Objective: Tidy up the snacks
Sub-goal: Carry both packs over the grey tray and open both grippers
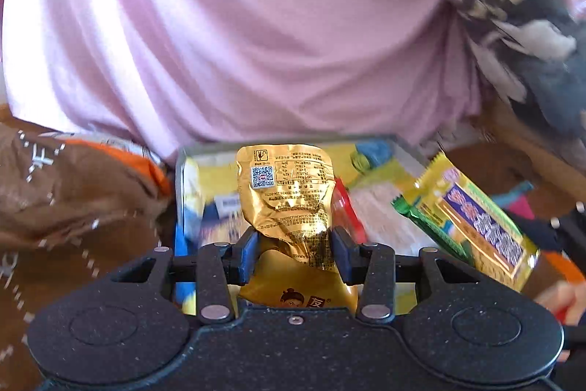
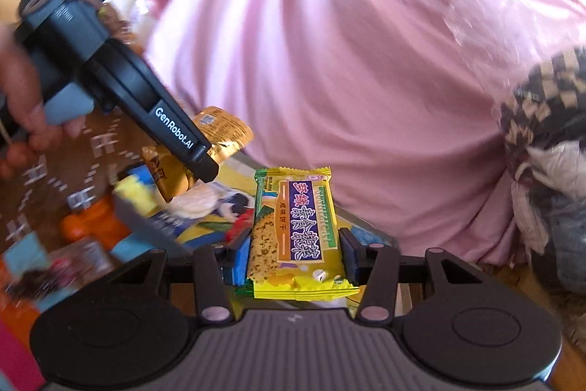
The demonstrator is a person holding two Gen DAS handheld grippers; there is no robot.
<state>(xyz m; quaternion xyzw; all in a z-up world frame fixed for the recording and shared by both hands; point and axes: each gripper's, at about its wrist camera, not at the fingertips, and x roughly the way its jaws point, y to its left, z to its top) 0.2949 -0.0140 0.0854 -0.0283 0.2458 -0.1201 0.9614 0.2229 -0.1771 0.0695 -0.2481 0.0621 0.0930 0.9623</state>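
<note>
The left gripper (image 1: 296, 250) has its blue-padded fingers (image 1: 247, 253) clamped on a crumpled gold foil snack pouch (image 1: 289, 196), gripping it across its lower half. The pouch stands roughly upright between the fingers, its back side to the camera: a QR code, a small printed table and lines of fine black text too small to read. Below the fingers its front shows a cartoon face and a single Chinese character in a dark square.

Behind the pouch lies a shallow grey box (image 1: 178, 167) lined with a yellow, blue and white cartoon print; a red packet (image 1: 348, 211) rests in it just beside the pouch. A brown patterned cloth (image 1: 73, 204) covers the surface to the left of the box.

The right gripper (image 2: 295, 253) is closed on a yellow biscuit pack (image 2: 293, 229), its fingers (image 2: 349, 255) pressing both long edges. The pack lies face up with a purple band of large white Chinese characters, a green strip reading "SUSHIPINCAI", and a picture of a speckled biscuit. In the left wrist view the same pack (image 1: 476, 226) hangs tilted at the box's right edge.

From the right wrist view, the left gripper's body (image 2: 172, 131) carries the white lettering "GenRobot.AI", held by a hand (image 2: 22, 105), with the gold pouch (image 2: 216, 134) at its tip above the box. A person in a pink shirt (image 2: 348, 43) fills the background.
</note>
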